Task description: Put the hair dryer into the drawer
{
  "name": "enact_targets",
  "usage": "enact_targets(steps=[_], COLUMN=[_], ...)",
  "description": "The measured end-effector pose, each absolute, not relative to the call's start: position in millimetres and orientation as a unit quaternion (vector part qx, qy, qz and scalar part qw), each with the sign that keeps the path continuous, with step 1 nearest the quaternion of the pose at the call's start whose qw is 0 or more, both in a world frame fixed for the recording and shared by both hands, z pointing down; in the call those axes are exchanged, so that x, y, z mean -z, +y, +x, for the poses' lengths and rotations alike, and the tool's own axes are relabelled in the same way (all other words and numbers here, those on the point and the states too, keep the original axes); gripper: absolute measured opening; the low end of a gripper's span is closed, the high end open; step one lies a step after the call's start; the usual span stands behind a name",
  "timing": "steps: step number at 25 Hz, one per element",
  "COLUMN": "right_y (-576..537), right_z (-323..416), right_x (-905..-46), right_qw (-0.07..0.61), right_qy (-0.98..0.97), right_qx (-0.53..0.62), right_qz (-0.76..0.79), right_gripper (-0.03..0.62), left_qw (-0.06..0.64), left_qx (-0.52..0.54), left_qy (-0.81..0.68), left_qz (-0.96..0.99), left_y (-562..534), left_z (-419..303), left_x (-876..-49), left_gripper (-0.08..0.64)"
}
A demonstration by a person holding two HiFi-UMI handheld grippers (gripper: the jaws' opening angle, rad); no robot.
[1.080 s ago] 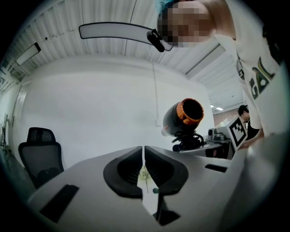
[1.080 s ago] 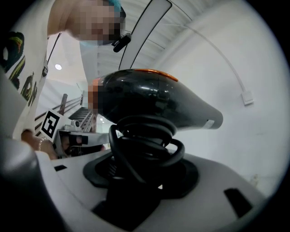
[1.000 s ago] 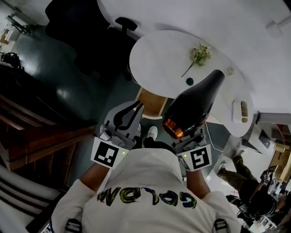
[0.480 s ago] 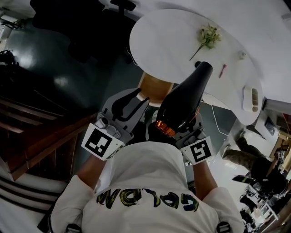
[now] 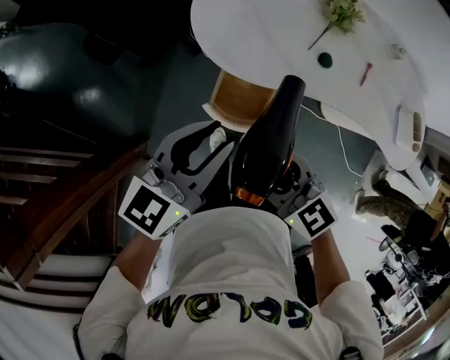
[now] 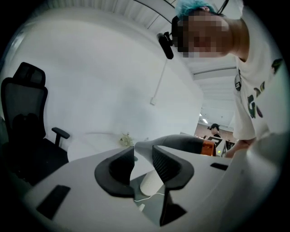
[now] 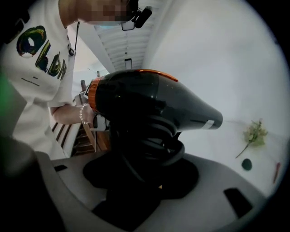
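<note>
Pinching black hair dryer (image 5: 267, 140) by its cord-wrapped handle in right claw (image 7: 145, 170), in front of the chest, nozzle aimed toward the round white bench (image 5: 267, 42). Spread wide at left claw (image 6: 144, 170), having just been opening, with nothing between.

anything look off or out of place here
Nothing looks spilled or broken. The only oddity is a flower sprig lying loose on the white table. The hair dryer is held by its handle in the right gripper.
</note>
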State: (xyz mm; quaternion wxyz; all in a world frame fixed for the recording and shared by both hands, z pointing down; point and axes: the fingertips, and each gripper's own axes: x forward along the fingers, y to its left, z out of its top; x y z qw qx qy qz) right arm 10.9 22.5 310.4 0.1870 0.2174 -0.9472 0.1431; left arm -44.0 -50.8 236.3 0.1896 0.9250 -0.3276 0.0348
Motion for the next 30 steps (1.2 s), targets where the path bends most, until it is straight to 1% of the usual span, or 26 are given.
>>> enact_targets(steps=[4,12,17,21,25,30], right_y=[37,62,69,65,62,57], right_z=[15,13,8,9,12,23], right_x=[-349,-403,-433,-456,-478,-508], right_qw=[0.217,0.255,0.258,0.273,0.301,0.341], right_qy=[-0.945,-0.938,-0.931,-0.92,-0.904,-0.888], right_qx=[-0.18,-0.219,-0.257,-0.281,-0.302,-0.307], right_qz=[0.166,0.083,0.039,0.014,-0.006,-0.033], right_gripper=[0.253,0.253,0.253,0.253,0.253,0.253], left_qw=[0.234,0.28,0.277,0.284,0.268,0.277], left_qx=[-0.057,-0.09,-0.123,-0.146,-0.18,-0.2], left_qy=[-0.313,-0.295,-0.29,-0.283,-0.277,-0.256], left_qz=[0.919,0.909,0.908,0.904,0.905,0.904], left_y=[-50,-35,-32,-35,-39,-42], left_z=[-34,-39,-46,-48,-49,-46], left_x=[-280,-348,-390,-420,-448,-478], left_gripper=[0.124,0.126,0.124,0.124,0.124,0.124])
